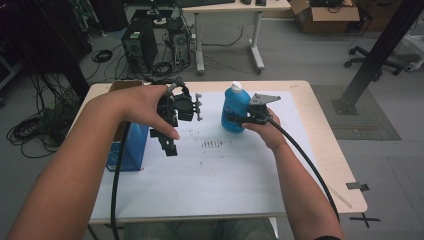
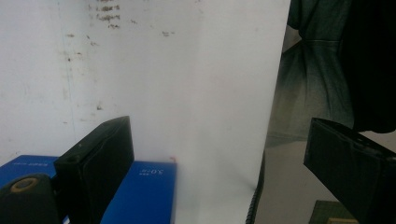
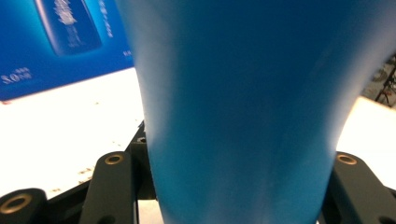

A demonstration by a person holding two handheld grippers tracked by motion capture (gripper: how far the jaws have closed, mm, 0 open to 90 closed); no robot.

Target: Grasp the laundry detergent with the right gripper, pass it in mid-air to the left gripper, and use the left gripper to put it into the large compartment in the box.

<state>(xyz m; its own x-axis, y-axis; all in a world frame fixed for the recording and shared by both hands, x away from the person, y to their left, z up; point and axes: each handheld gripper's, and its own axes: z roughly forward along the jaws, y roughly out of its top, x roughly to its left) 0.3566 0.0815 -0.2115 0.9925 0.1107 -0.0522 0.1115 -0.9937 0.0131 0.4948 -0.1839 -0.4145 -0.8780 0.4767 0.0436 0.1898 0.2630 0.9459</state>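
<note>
White paper (image 1: 225, 170) covers the table, where a blue bottle (image 1: 235, 107) stands upright (white cap on top), clamped by the right gripper (image 1: 235, 119). Jaws parted and empty, the left gripper (image 1: 167, 145) is held beside a blue box (image 1: 132, 150).

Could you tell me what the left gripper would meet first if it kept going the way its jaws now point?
Probably the white sheet on the table. The left gripper, jaws open and empty, points down at bare paper just beside the blue box. Depth is hard to judge, so the box edge could be brushed.
</note>
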